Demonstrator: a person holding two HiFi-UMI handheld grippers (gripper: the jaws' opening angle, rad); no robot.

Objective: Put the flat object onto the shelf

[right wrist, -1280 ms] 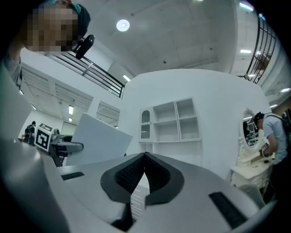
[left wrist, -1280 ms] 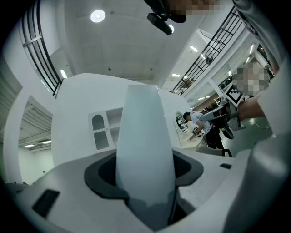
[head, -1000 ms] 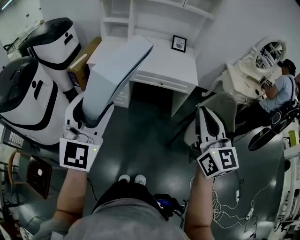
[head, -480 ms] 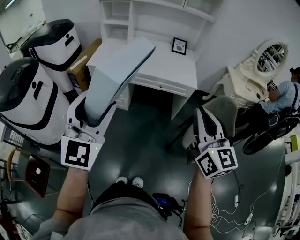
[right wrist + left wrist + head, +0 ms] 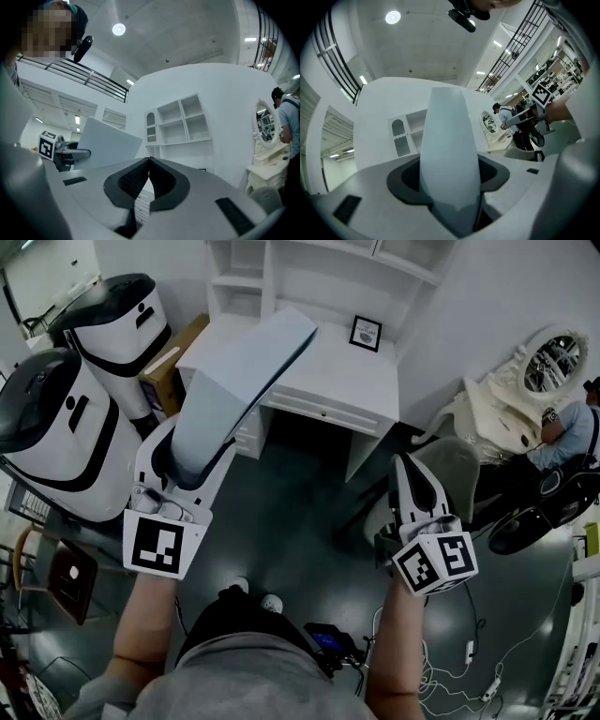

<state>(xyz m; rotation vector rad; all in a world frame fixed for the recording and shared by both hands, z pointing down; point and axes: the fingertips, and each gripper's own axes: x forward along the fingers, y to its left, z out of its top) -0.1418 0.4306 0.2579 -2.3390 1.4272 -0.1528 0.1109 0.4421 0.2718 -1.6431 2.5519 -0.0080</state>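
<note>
My left gripper [image 5: 186, 460] has its jaws spread fairly wide and clamped on the near end of the board [image 5: 242, 381]. The board juts out tilted, and in the head view its far end lies over the desk [image 5: 347, 381] under the shelf [image 5: 281, 282]. My right gripper [image 5: 409, 474] is pressed together, tips meeting, holding nothing.

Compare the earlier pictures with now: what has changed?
The person has stepped slightly closer to the white desk and shelf. Unchanged: left gripper shut on the flat panel, right gripper shut and empty.
</note>
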